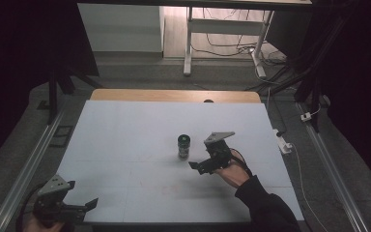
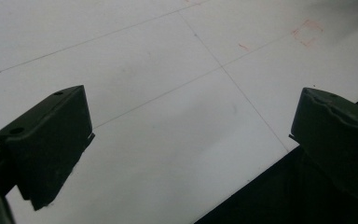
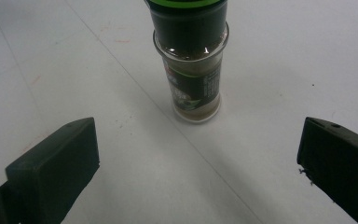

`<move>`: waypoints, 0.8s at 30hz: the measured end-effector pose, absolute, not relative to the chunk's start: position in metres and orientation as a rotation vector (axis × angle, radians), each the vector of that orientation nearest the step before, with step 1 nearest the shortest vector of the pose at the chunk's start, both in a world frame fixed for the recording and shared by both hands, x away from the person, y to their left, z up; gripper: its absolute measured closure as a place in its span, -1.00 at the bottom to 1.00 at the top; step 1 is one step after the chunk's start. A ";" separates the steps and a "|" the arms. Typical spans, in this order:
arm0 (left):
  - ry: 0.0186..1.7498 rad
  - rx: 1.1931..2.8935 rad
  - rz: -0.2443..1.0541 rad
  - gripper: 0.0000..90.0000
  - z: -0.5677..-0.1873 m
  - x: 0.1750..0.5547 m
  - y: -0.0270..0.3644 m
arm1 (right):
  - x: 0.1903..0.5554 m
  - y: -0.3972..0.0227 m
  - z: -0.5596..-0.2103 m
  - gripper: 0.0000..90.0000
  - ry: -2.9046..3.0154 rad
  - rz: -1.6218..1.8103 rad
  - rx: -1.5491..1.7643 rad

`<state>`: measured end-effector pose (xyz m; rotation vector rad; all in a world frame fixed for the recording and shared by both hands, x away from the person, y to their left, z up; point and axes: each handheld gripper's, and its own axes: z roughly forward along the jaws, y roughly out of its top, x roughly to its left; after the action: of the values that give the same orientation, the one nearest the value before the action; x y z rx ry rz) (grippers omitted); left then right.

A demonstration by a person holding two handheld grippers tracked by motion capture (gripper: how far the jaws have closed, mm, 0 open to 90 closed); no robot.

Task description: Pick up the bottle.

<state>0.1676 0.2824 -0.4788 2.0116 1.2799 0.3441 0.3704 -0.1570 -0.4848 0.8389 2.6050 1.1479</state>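
Right gripper (image 3: 198, 168), fingers apart, faces the upright jar (image 3: 191, 60); a careless nudge could topple it. Left gripper (image 2: 191, 154) hangs fingers apart.

Jar (image 3: 189, 60) has its cap chopped off by the top edge in the right gripper view; label's too blurry to read; from up high the jar (image 1: 184, 146) is tiny; left hand (image 1: 43, 223) cut off at the bottom edge.
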 end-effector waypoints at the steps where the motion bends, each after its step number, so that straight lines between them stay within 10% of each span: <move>1: 1.280 2.012 0.344 -1.00 -0.479 0.168 0.282 | 0.371 -0.155 -0.486 -1.00 2.608 1.142 0.837; 24: 1.278 2.006 0.338 -1.00 -0.479 0.168 0.283 | 0.399 -0.119 -0.504 -1.00 2.651 1.105 0.740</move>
<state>0.1678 0.2832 -0.4789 2.0059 1.2784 0.3384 0.3992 -0.1187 -0.5041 0.7397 2.6513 1.1053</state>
